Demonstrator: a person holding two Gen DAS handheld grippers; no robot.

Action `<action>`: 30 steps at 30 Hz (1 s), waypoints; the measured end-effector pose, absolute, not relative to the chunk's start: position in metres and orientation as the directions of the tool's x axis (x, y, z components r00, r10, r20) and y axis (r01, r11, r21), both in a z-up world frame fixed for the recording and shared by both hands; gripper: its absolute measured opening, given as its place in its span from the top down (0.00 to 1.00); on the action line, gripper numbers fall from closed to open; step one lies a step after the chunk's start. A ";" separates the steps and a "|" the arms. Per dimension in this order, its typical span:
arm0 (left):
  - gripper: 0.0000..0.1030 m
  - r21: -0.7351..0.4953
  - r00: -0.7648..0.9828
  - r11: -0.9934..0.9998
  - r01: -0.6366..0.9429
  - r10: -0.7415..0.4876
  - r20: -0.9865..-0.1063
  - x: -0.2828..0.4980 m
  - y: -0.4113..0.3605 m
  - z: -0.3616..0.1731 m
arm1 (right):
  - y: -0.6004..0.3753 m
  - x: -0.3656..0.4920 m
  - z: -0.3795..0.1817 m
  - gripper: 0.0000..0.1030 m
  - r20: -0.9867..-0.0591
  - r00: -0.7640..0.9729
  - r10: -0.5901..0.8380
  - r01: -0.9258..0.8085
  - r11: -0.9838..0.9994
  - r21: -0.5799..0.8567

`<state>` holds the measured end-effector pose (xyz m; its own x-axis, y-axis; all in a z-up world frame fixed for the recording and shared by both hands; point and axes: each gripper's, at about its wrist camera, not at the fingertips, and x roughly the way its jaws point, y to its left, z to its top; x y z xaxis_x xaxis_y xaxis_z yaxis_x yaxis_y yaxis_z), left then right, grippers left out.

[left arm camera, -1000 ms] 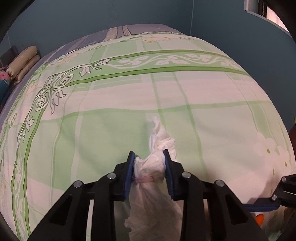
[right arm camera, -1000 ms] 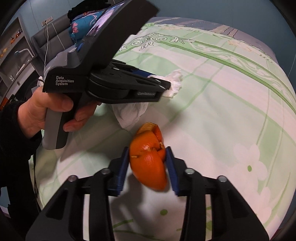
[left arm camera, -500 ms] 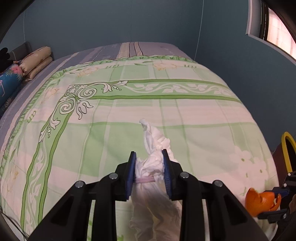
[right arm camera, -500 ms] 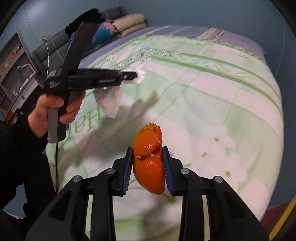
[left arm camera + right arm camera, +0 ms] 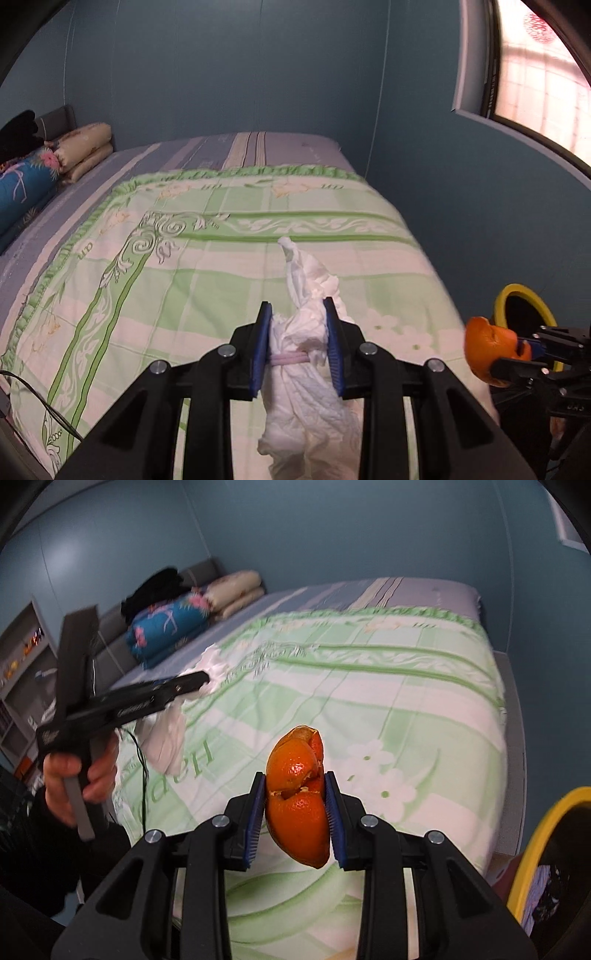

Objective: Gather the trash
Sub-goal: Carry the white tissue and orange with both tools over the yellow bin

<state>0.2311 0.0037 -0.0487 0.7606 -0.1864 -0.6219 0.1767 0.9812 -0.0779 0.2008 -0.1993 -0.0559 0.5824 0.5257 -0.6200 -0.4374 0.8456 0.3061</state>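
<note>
A: Trash in both claws, above a bed. The left claw was pinching a crumpled white tissue between its blue pads, one twisted end of the wad pointing up past the fingertips and the rest hanging down behind them. A thin pale band crossed the tissue between the pads.

B: And the right claw?

A: Its pads were pressed against an orange peel, split open along a torn seam, sticking out above and below the grip. It was held in the air over the green-and-white floral quilt.

B: Where did the two stand relative to each other?

A: Well apart. The right wrist camera showed the person's left hand gripping the other tool's handle off to the left, blurred, with the tissue dangling from it. The left wrist camera caught the peel at its right edge, close to a yellow-rimmed bin beside the foot of the bed.

B: Anything else?

A: A blue flowered pillow and folded beige bedding lay at the head of the bed, against a teal wall.
</note>
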 end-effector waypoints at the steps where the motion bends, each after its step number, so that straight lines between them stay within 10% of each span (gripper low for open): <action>1: 0.75 -0.077 0.767 0.980 0.184 -0.192 -0.613 0.225 -0.002 -0.044 | -0.204 0.197 -0.052 0.71 -0.609 0.593 0.526 -0.434 0.846 0.309; 30: 0.75 -0.026 0.777 0.861 0.508 -0.471 -0.418 0.128 -0.157 0.046 | -0.358 0.104 0.008 0.71 -0.362 0.863 0.351 -0.217 0.907 0.362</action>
